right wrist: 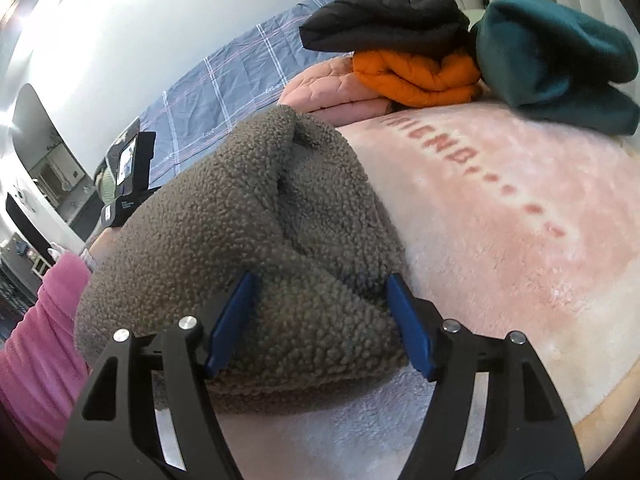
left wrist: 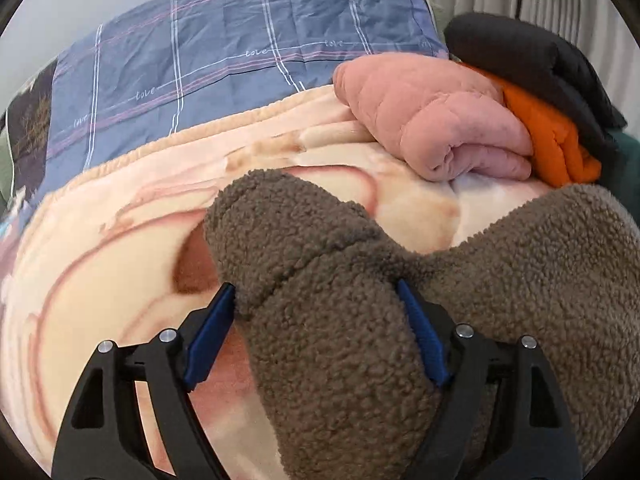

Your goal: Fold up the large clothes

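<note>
Bedding in pale pink covers the bed point(right wrist: 520, 216) where a brown fleece point(right wrist: 240, 232) lies bunched into a thick bundle, its folded edge toward both cameras. Each claw straddles that bundle: the left claw point(left wrist: 316, 292) stands wide with a rolled end of fleece filling the gap, its pads beside the pile but not visibly squeezing it; the right claw point(right wrist: 320, 280) is likewise spread around the near edge, pads at the fabric's sides without pinching. The fold appears just laid down and let go (a judgement from the slack cloth), so the next move likely calls for backing clear without dragging the pile, then squaring or shifting the bundle. Beyond it, well apart, sit finished garments: pink point(left wrist: 432, 128), orange point(right wrist: 416, 76), black point(right wrist: 384, 20) and green point(right wrist: 556, 52), stacked near a blue checked sheet point(left wrist: 224, 52). A pink sleeve point(right wrist: 44, 336) edges the right view.
</note>
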### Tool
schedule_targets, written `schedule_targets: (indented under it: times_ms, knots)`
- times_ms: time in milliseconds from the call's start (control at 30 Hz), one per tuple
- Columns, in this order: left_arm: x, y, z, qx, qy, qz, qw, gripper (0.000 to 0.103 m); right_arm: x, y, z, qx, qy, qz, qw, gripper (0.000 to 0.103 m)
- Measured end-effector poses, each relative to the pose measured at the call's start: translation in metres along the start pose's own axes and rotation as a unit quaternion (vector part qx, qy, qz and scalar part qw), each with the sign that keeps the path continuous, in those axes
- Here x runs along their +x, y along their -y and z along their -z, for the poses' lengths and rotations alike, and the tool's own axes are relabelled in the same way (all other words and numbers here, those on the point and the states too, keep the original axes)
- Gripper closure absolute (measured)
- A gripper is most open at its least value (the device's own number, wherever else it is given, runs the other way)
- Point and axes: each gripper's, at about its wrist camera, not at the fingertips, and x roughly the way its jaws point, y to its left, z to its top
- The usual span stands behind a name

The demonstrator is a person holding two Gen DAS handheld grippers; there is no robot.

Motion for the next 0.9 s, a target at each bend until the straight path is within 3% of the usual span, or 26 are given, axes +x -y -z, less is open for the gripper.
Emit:
schedule_targets:
  times_ms: [100, 233, 333, 400, 433, 467, 500, 533, 567, 600, 667, 800, 900]
  knots:
    - [-0.02, 0.003, -0.01, 0.025, 0.004, -0.032, 0.9992, 0.024, -0.003, 0.0, 0.001, -0.001, -0.001, -0.004, 1.0, 0.034]
    - [-0.067, 0.02, -0.033, 0.054, 0.044, -0.052, 0.9962, 0.028, -0.004, -0.002, 0.003, -0.003, 0.004, 0.001, 1.0, 0.034]
    - [-0.109, 0.052, -0.049, 0.077, 0.077, 0.036, 0.9934, 0.028, -0.004, -0.001, 0.002, 0.001, 0.0, -0.004, 1.0, 0.034]
    - [-0.124, 0.084, -0.054, 0.107, 0.084, 0.105, 0.9852, 0.028, -0.004, -0.001, 0.001, 0.0, -0.001, -0.003, 1.0, 0.034]
    - [-0.123, 0.108, -0.052, 0.138, 0.075, 0.133, 0.9786, 0.028, -0.004, -0.002, 0.001, 0.0, 0.0, -0.002, 1.0, 0.034]
    - [-0.115, 0.128, -0.048, 0.17, 0.06, 0.138, 0.9739, 0.028, -0.004, -0.002, 0.002, 0.0, 0.0, -0.002, 1.0, 0.034]
    - [-0.098, 0.147, -0.041, 0.208, 0.036, 0.128, 0.969, 0.025, -0.004, -0.001, 0.002, 0.0, 0.0, -0.002, 1.0, 0.034]
    - [-0.064, 0.171, -0.025, 0.259, -0.012, 0.09, 0.9617, 0.022, -0.004, -0.001, 0.002, 0.001, 0.0, -0.002, 1.0, 0.034]
    - [-0.036, 0.181, -0.015, 0.27, -0.042, 0.071, 0.9594, 0.018, -0.002, -0.001, 0.003, 0.001, -0.003, 0.008, 1.0, 0.034]
    - [-0.025, 0.179, -0.02, 0.248, -0.054, 0.08, 0.9641, 0.014, -0.002, 0.0, 0.003, 0.002, 0.004, 0.017, 1.0, 0.033]
    - [-0.021, 0.178, -0.027, 0.239, -0.069, 0.086, 0.9648, 0.013, -0.005, 0.001, 0.001, 0.009, 0.018, 0.016, 1.0, 0.032]
    - [-0.025, 0.17, -0.026, 0.228, -0.06, 0.089, 0.9677, 0.011, -0.024, -0.005, -0.009, -0.003, 0.041, 0.006, 0.999, 0.034]
    - [-0.03, 0.164, -0.023, 0.212, -0.054, 0.097, 0.9709, 0.011, -0.05, -0.022, -0.015, -0.038, 0.1, -0.016, 0.994, 0.06]
